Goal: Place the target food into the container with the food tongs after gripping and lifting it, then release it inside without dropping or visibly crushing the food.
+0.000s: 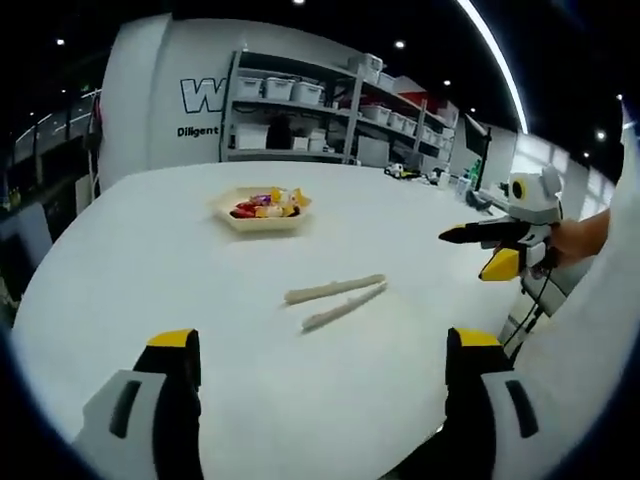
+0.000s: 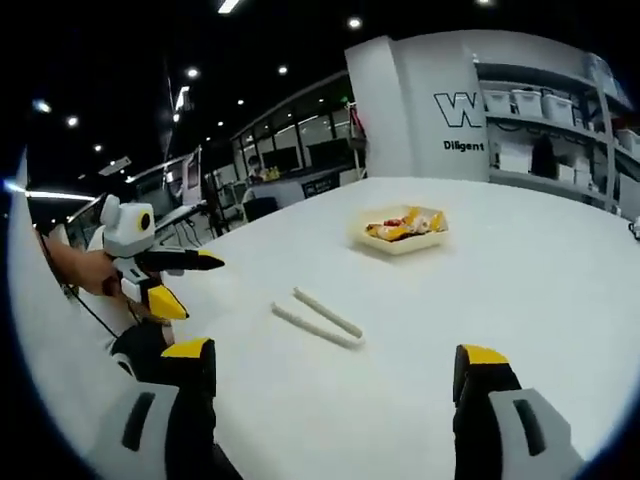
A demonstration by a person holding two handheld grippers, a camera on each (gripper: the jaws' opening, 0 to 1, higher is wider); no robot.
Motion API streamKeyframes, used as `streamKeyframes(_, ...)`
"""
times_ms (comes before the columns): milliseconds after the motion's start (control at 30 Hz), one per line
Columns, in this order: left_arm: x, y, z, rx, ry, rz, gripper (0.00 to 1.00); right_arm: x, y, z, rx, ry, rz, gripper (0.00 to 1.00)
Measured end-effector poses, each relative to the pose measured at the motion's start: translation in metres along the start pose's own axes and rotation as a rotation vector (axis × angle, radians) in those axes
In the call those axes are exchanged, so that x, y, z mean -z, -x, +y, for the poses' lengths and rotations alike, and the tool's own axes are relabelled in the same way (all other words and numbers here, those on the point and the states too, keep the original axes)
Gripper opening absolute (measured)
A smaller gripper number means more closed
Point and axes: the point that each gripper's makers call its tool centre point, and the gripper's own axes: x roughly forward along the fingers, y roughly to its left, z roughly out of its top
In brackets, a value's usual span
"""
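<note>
A pair of pale food tongs (image 1: 335, 297) (image 2: 318, 315) lies flat on the white table (image 1: 150, 270), arms slightly apart. Beyond the tongs sits a shallow beige container (image 1: 264, 222) (image 2: 405, 240) holding red, yellow and purple food pieces (image 1: 268, 205) (image 2: 400, 225). My left gripper (image 1: 322, 345) is open near the table's front, short of the tongs, with nothing between its jaws. It also appears at the left of the right gripper view (image 2: 203, 288), held by a hand. My right gripper (image 2: 335, 358) is open and empty too, and it hovers off the table's right edge (image 1: 463, 255).
Metal shelves with white bins (image 1: 300, 115) stand behind the table against a wall with dark lettering (image 2: 462, 110). The round table's edge curves close on both sides. A person's hand (image 1: 580, 238) holds the right gripper. Bare tabletop surrounds the tongs.
</note>
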Motion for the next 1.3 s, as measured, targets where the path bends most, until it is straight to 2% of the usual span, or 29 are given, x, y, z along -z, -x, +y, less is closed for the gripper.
streamKeyframes(100,0.001,0.001,0.0,-0.002,-0.001,0.007,0.99,0.008,0.001,0.007,-0.006,0.037,0.017,0.99)
streamKeyframes(233,-0.001,0.004,-0.002,-0.003,-0.008,-0.004,0.99,0.008,0.002,0.011,-0.006,0.032,0.01,0.99)
streamKeyframes(367,0.002,0.003,-0.004,0.003,-0.004,0.005,0.99,0.003,0.002,0.009,0.002,0.027,-0.007,0.99)
streamKeyframes(667,0.002,0.004,-0.003,0.001,-0.009,0.004,0.99,0.0,0.002,0.003,0.009,0.028,0.0,0.99)
streamKeyframes(900,0.003,0.003,-0.006,0.011,-0.018,0.018,0.99,0.008,0.001,0.0,0.016,0.015,0.014,0.99)
streamKeyframes(1067,0.0,0.004,-0.004,-0.002,-0.004,0.006,0.99,0.013,0.002,-0.001,0.014,0.007,0.027,0.99)
streamKeyframes(1300,-0.003,0.005,-0.002,-0.01,-0.001,0.005,0.99,0.011,0.003,-0.004,0.015,0.004,0.023,0.99)
